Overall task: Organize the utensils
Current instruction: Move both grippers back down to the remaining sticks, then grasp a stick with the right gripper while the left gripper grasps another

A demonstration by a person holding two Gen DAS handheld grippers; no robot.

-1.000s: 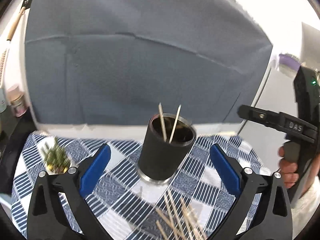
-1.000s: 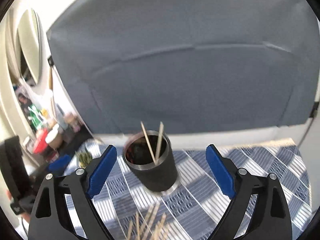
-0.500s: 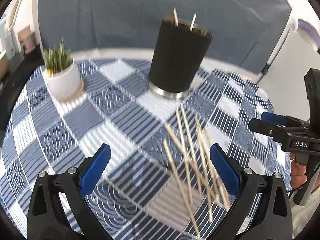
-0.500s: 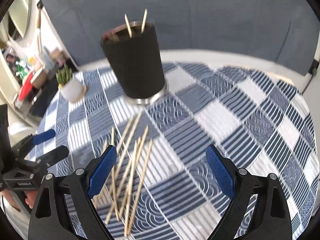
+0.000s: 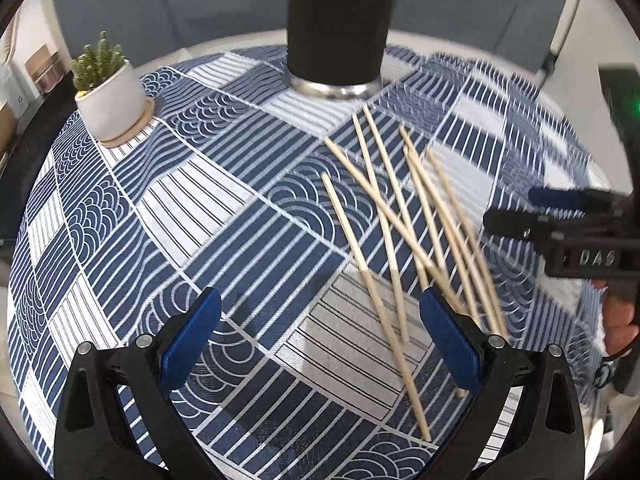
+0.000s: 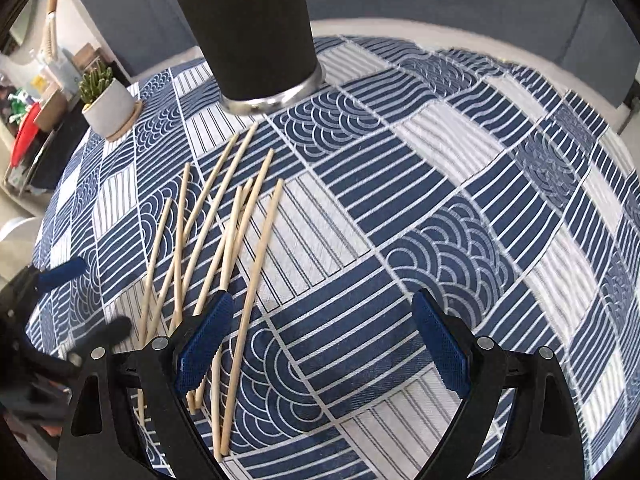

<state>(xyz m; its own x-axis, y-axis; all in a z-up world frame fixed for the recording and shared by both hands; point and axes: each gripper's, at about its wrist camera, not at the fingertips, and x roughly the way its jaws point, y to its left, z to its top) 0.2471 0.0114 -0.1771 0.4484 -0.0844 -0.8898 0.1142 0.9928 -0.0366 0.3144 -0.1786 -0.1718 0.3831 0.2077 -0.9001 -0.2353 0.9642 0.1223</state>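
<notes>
Fingers spread wide on both grippers, nothing between them; loose chopsticks lie to the inner side of each.

Left wrist view: the left gripper [image 5: 320, 336] is agape over bare tablecloth [image 5: 168, 200]; the chopsticks [image 5: 400, 220] lie at its right finger, long axes running toward the black cup [image 5: 338, 24]. Right wrist view: the right gripper [image 6: 322, 344] stands equally wide, the same sticks [image 6: 224, 240] passing under its left finger [image 6: 204, 344]. Neither looks clearly nearer.
</notes>
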